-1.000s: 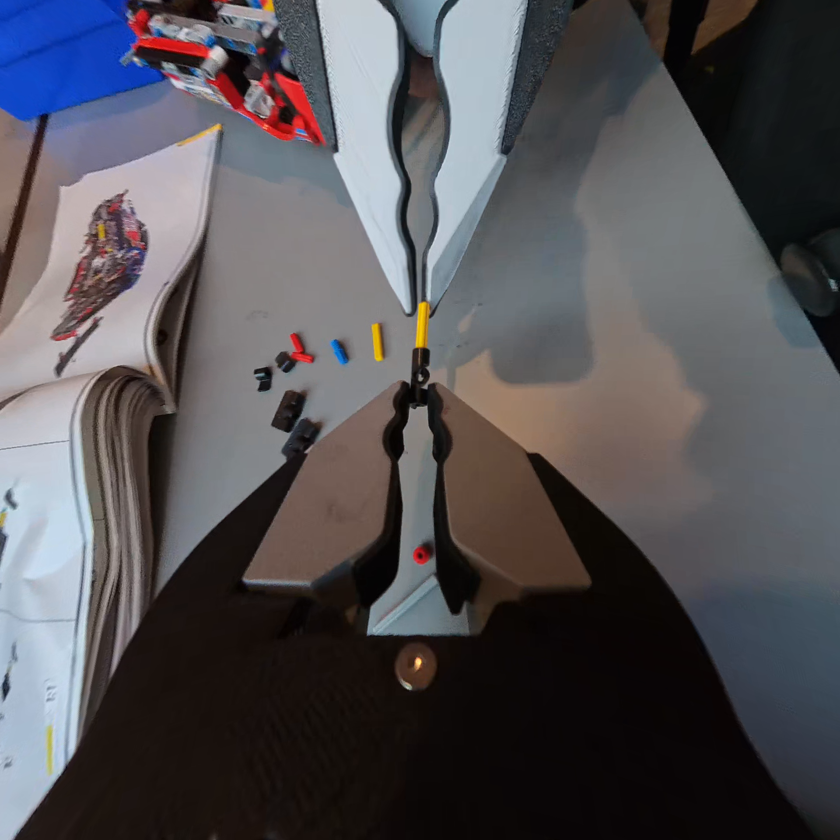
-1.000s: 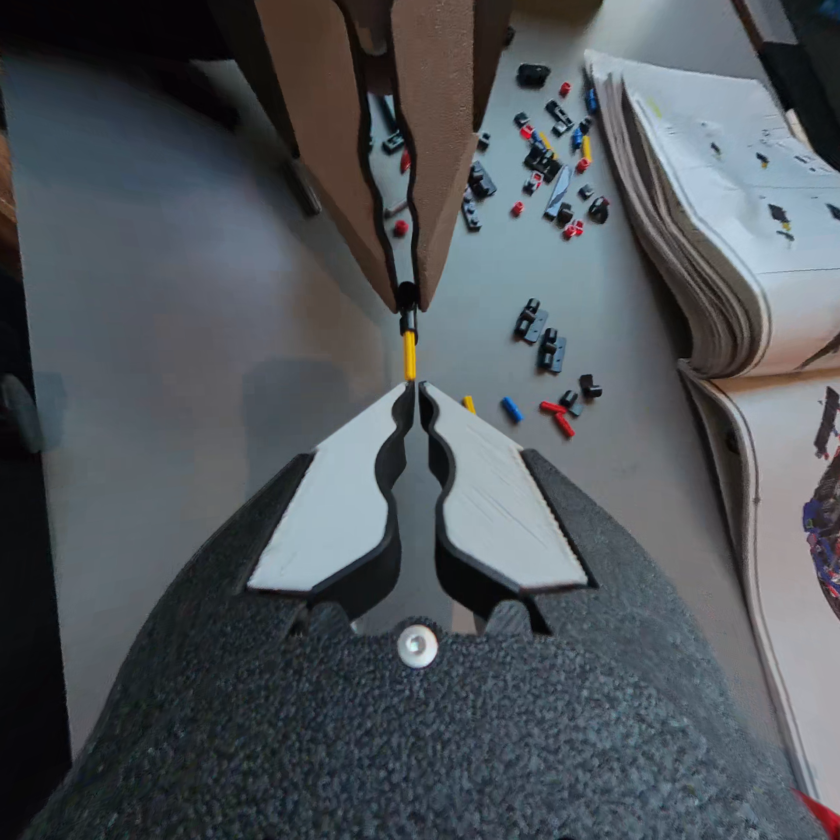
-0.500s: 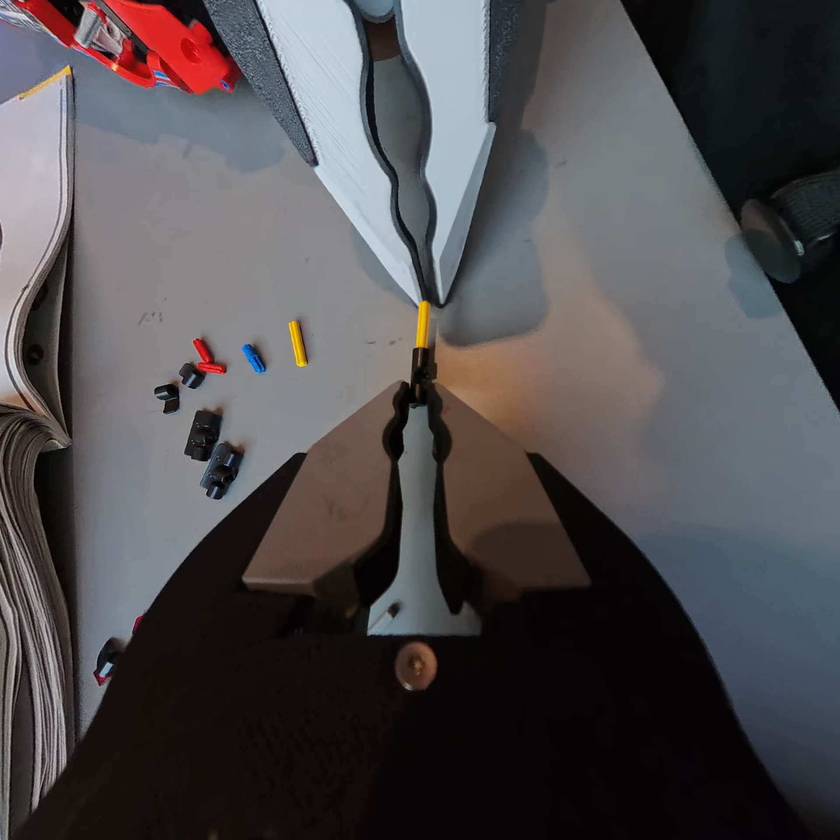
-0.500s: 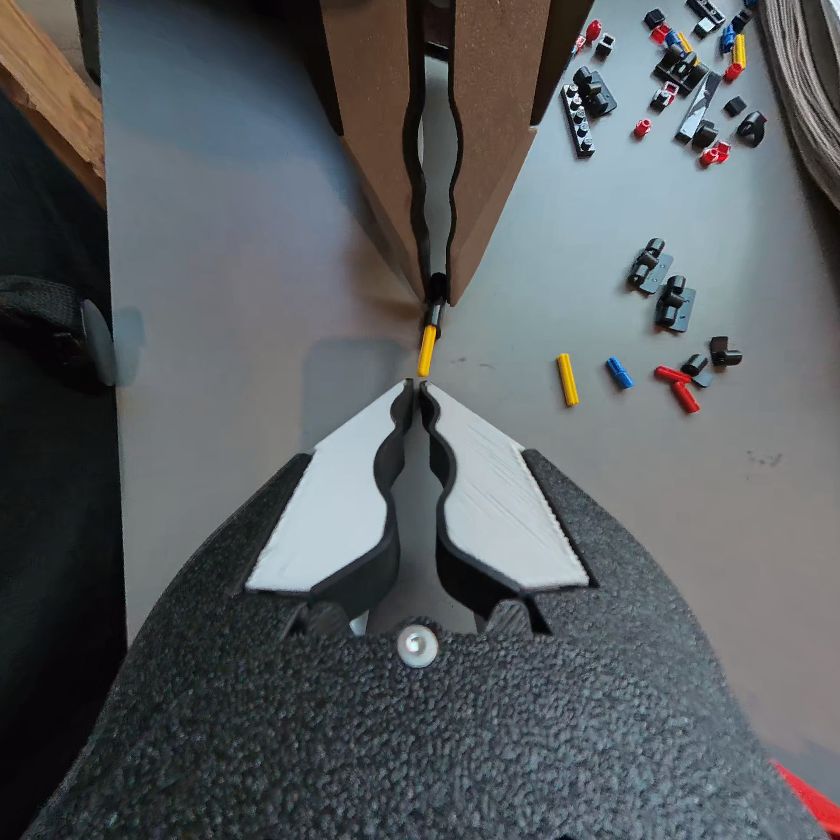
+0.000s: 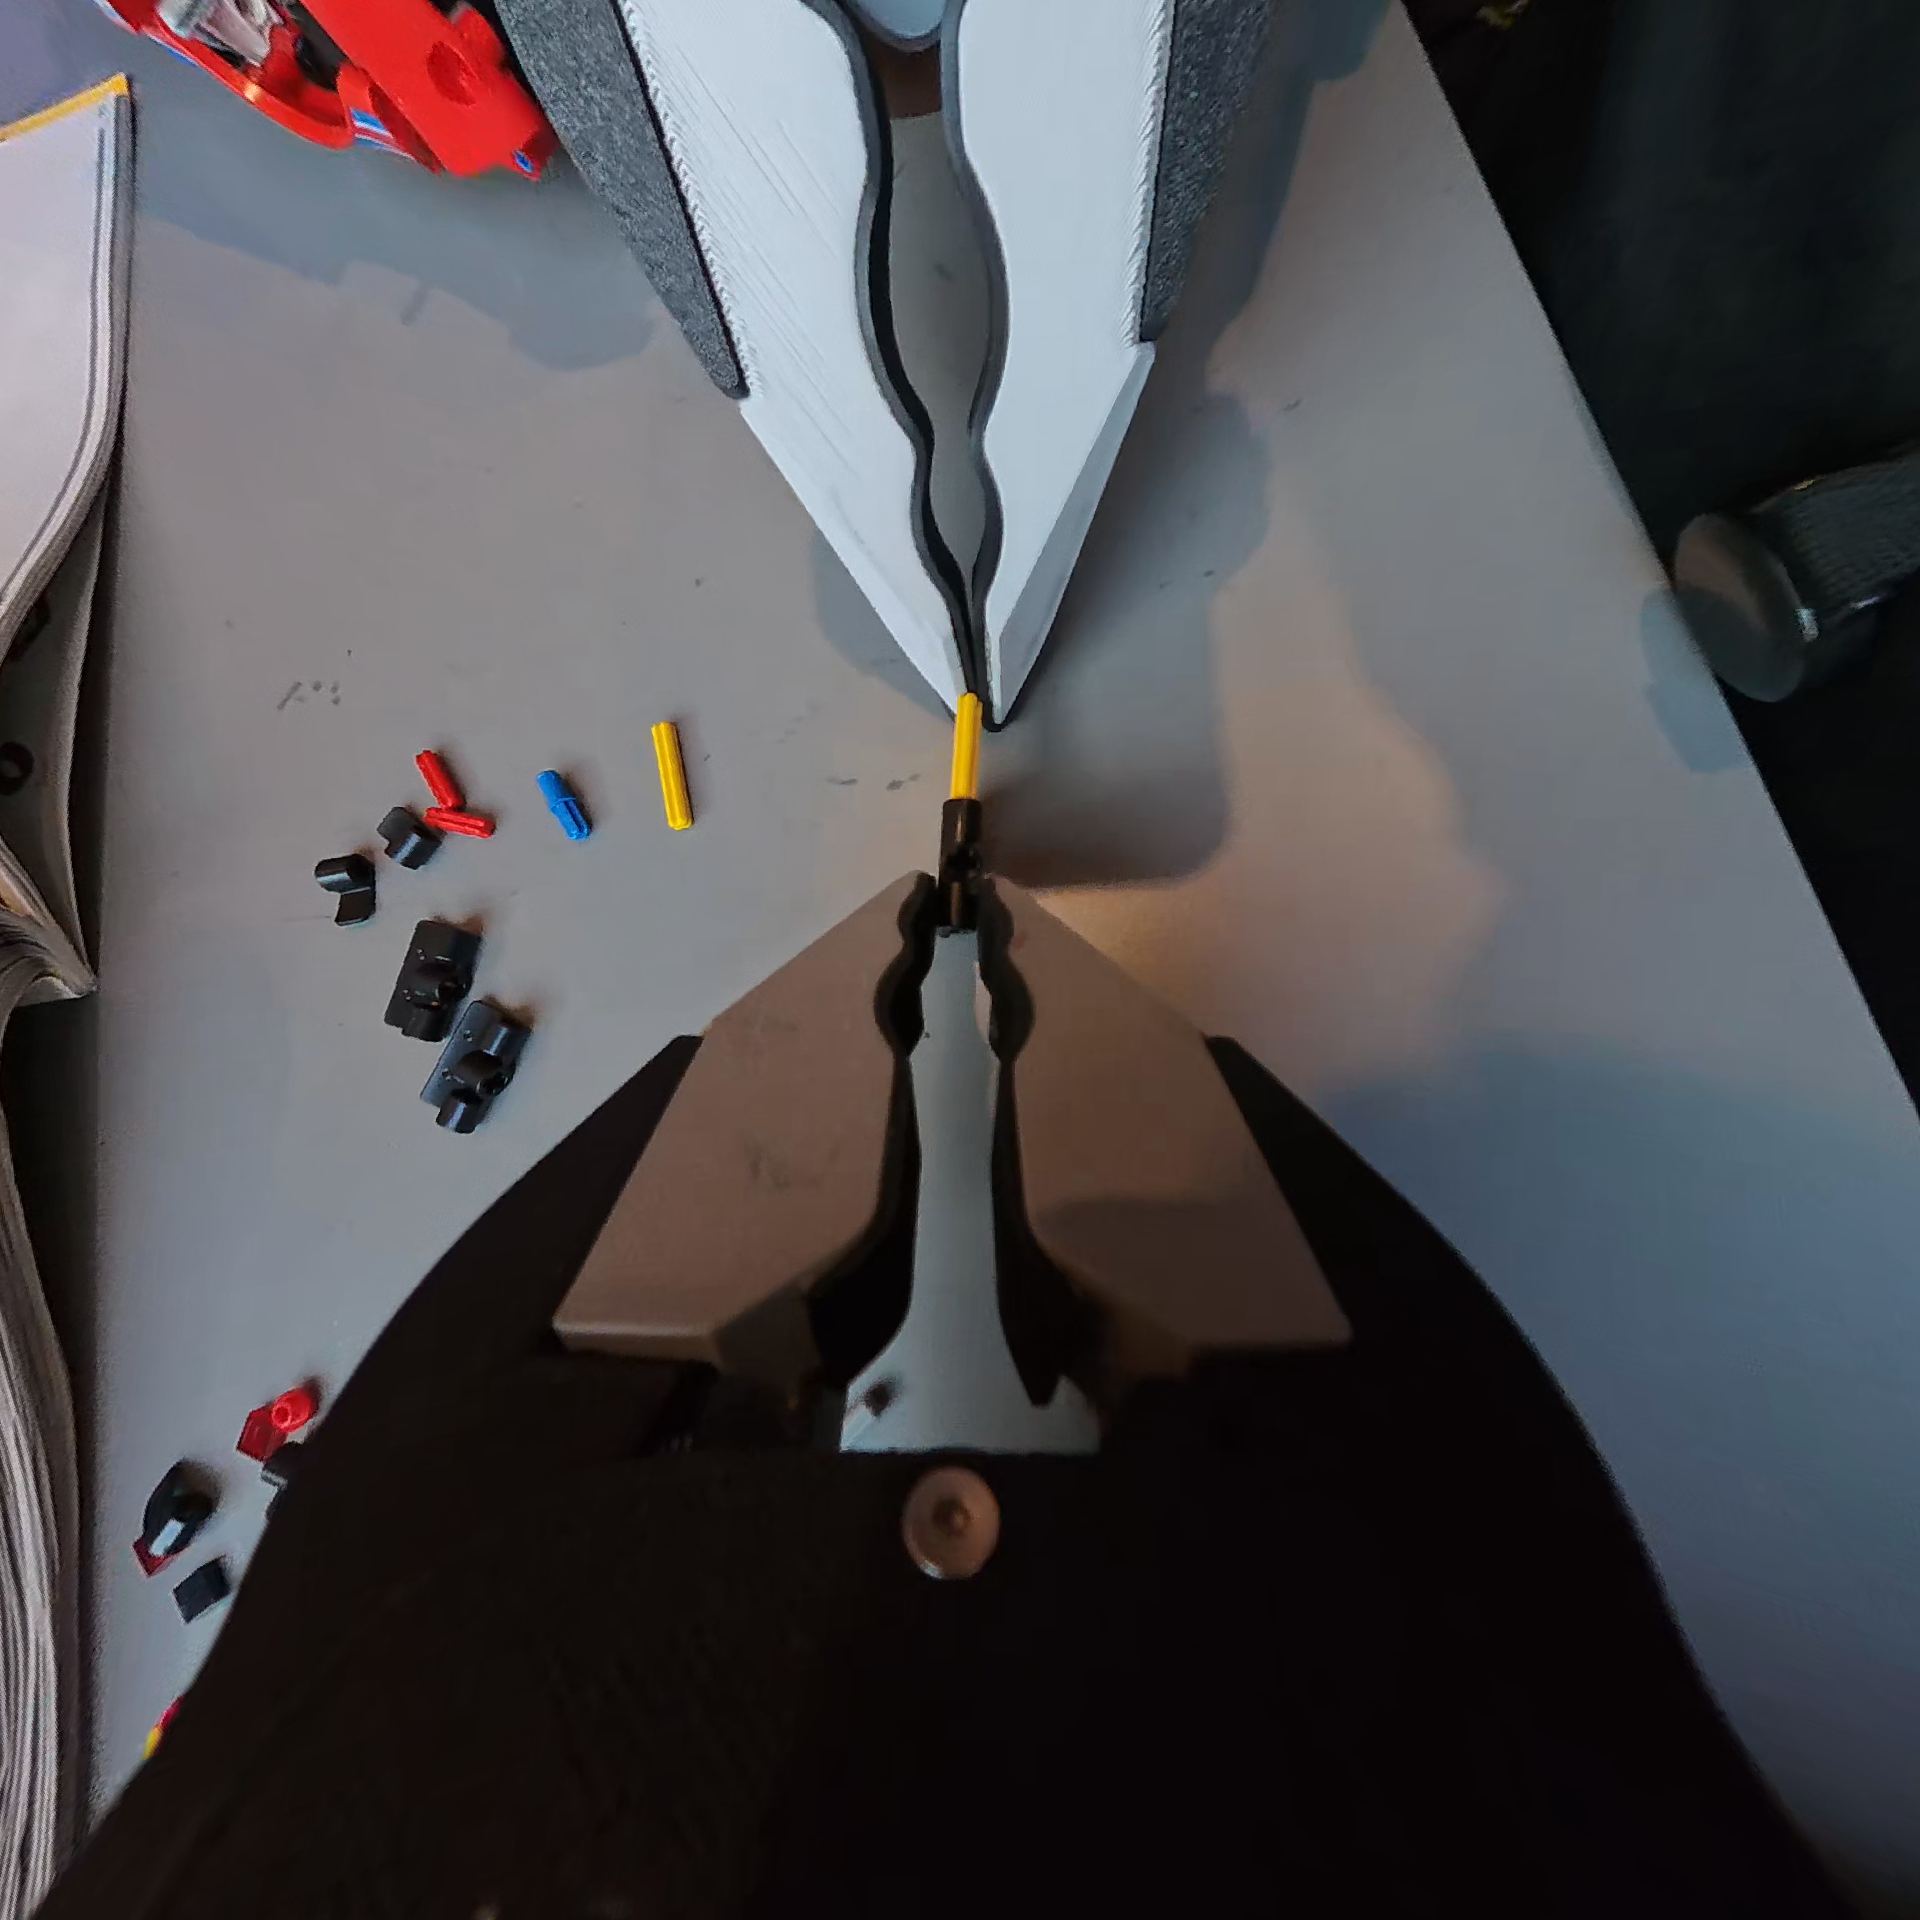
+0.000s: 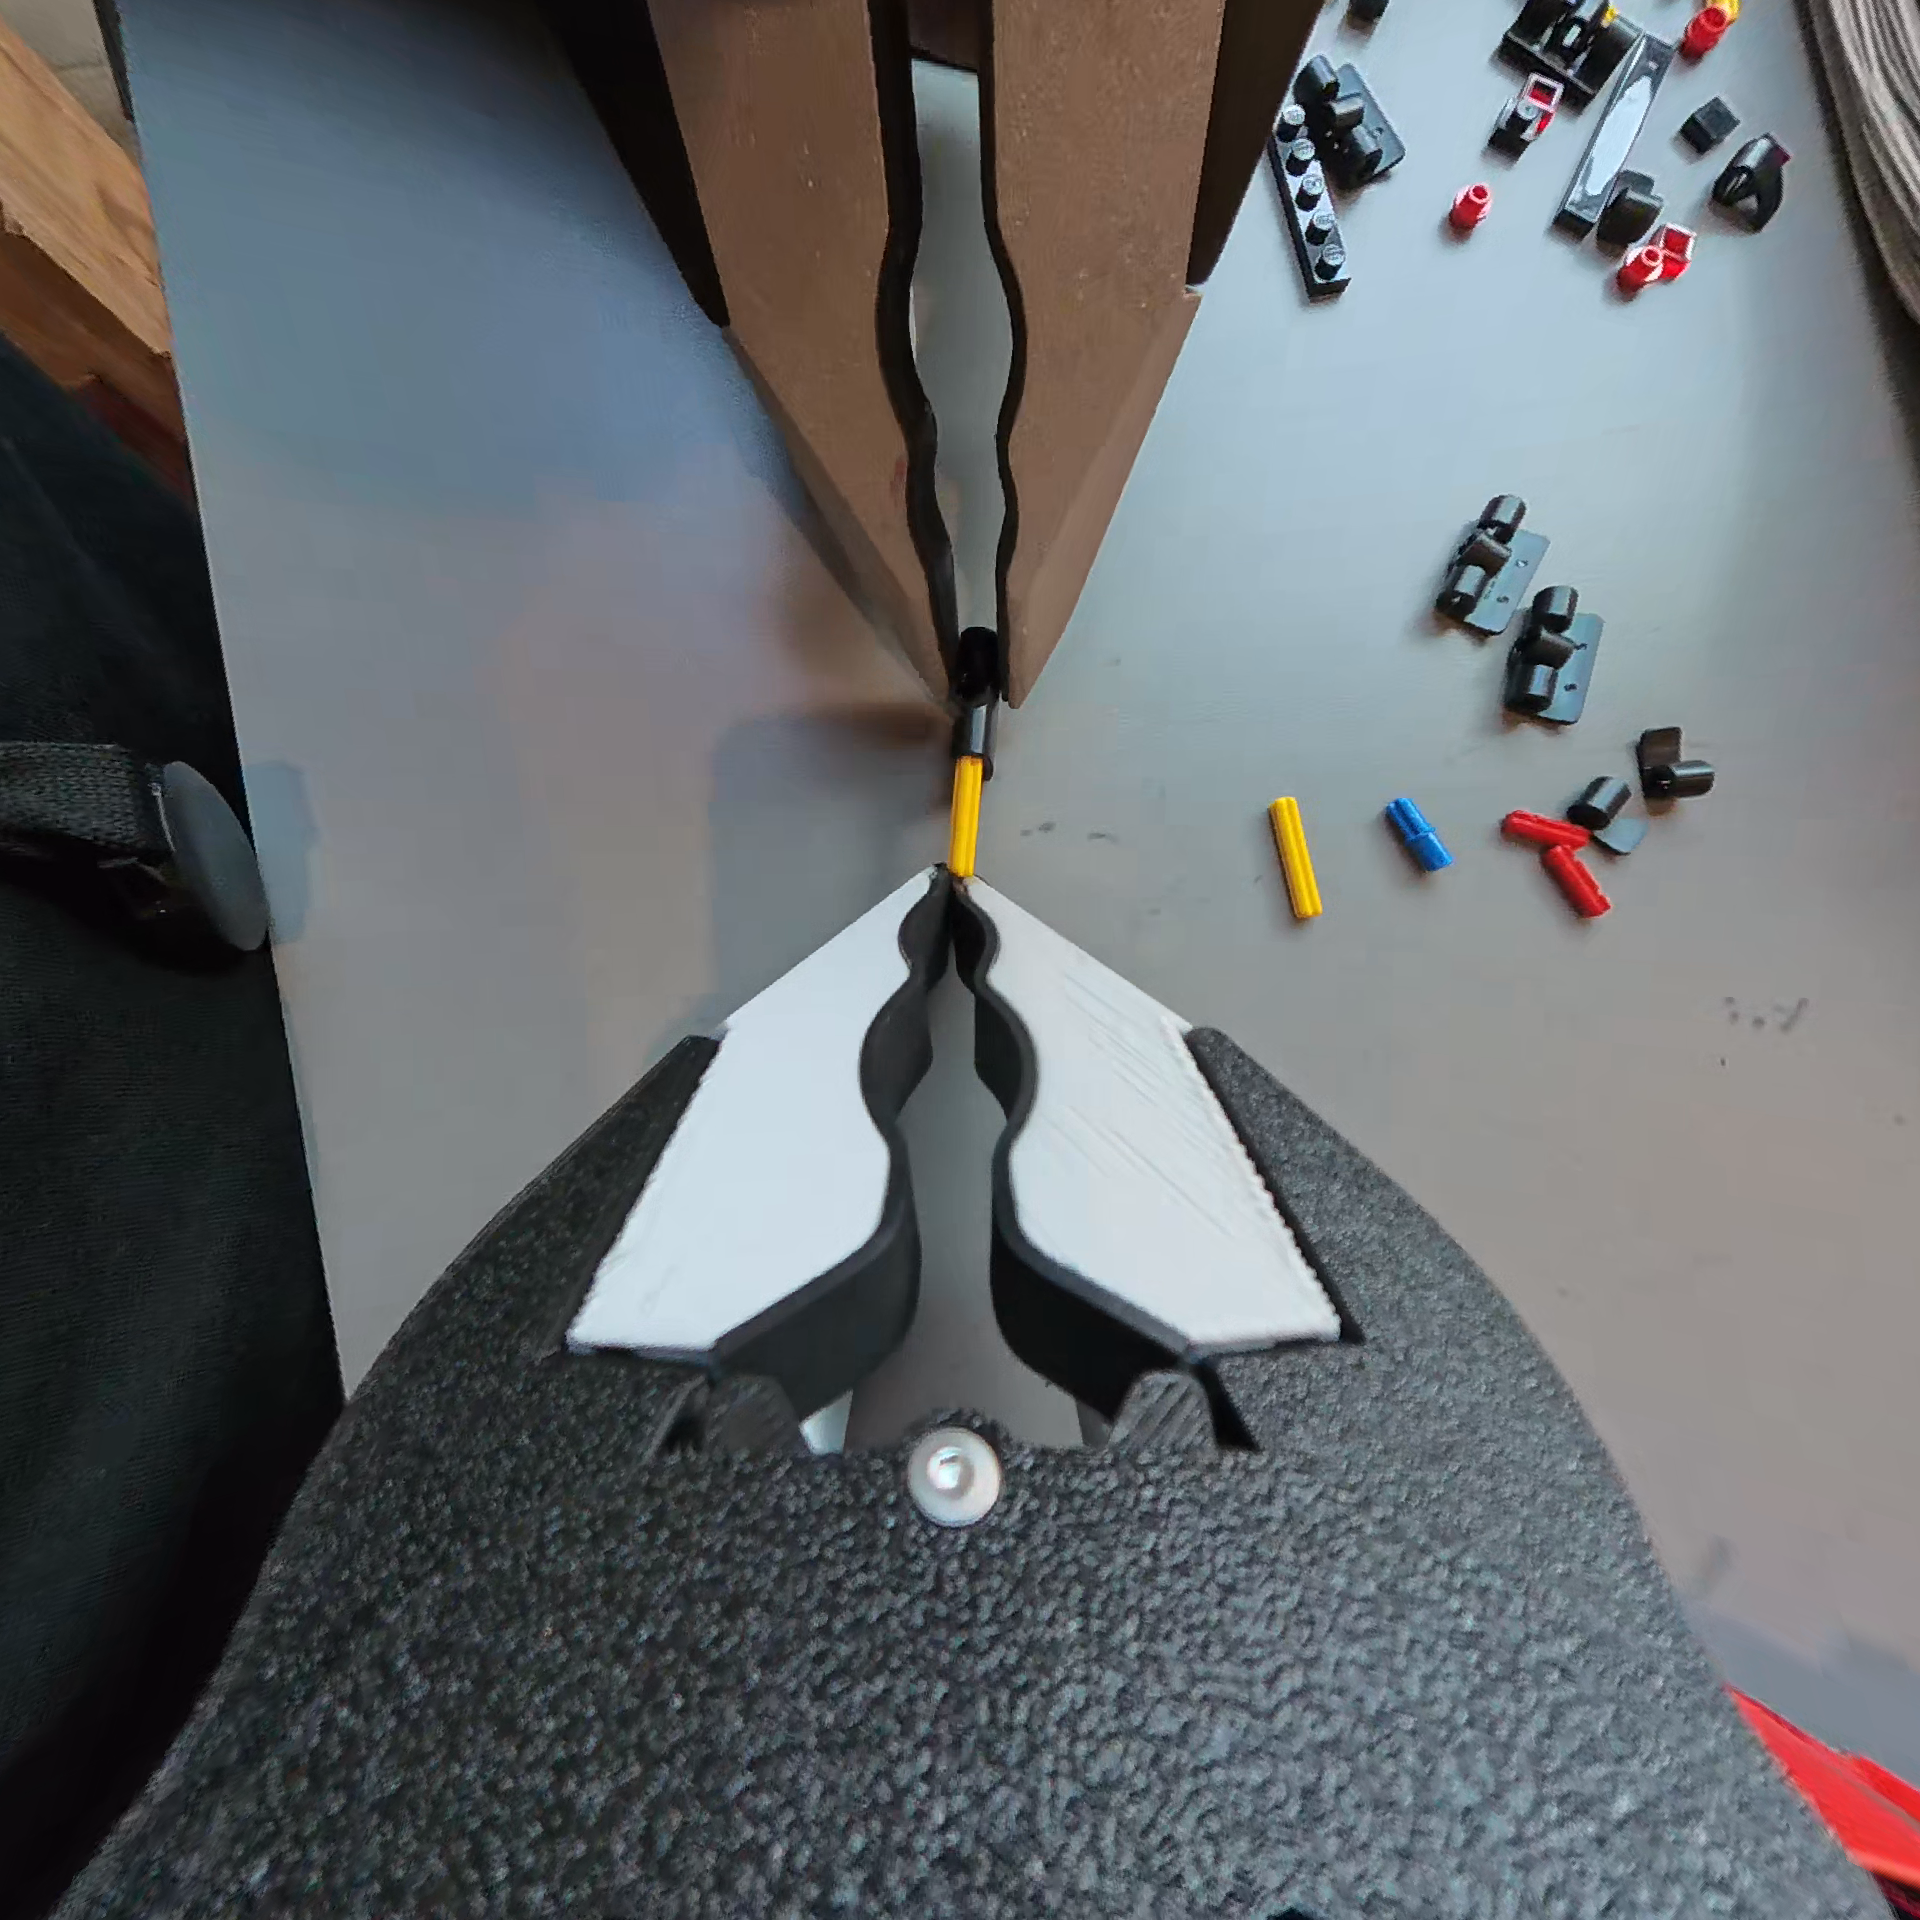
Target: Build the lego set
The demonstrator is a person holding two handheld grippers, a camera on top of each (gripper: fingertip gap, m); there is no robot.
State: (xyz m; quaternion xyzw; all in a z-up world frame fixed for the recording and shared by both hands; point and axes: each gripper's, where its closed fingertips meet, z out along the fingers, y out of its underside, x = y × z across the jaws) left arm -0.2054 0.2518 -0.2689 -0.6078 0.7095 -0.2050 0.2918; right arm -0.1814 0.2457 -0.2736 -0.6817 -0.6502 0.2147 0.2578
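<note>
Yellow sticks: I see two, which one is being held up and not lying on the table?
The yellow stick pinched by the right gripper, its other end in the black connector held by the left gripper. The other yellow stick lies loose beside the blue pin.

a grey table (image 5: 1403, 1039) with a few dark scuff marks fills both views, lit warmly in one patch (soft shadows fall around it). beyond its edge lies a dark floor (image 5: 1714, 260), and a brown wooden piece (image 6: 73, 260) shows at the upper left of the right wrist view.
</note>
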